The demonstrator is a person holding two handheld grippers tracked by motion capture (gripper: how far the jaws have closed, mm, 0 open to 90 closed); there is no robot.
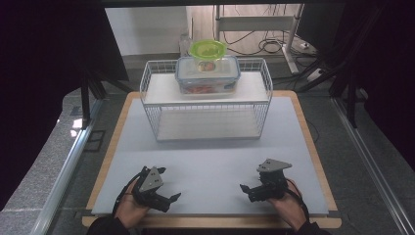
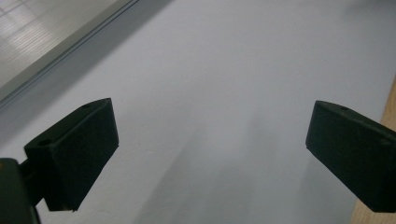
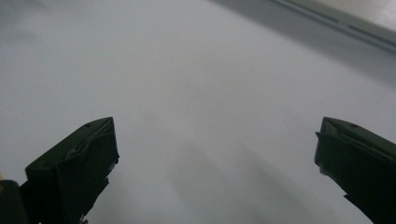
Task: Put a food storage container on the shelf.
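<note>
I have both tools parked at the near edge of the bench [image 1: 210, 166], resting low over the pale mat. My left gripper [image 1: 169, 198] sits at the near left with its fingers [image 2: 77, 154] spread wide and nothing between them. My right gripper [image 1: 247, 190] sits at the near right, its fingers [image 3: 74, 172] likewise spread and empty; the two point roughly toward each other. In both gripper views there is bare mat between the fingers.

Farther out, past a stretch of open mat, stands the white wire rack [image 1: 205, 100], well apart from both tools. On its upper shelf rests the clear food container [image 1: 208, 76] with a blue-edged lid, something orange inside that I cannot identify. Just behind it, touching or nearly so, is a green-lidded cup [image 1: 208, 51].

As I judge it, the work is a two-handed reach for that container, and nothing has been gripped yet. To do it well I would bring both tools forward together, rise above the rack's front rim before closing in, and take the container by its two short ends so it stays level. I would watch the cup, since a nudge backward could tip it, and keep the cables off the wire rim.
</note>
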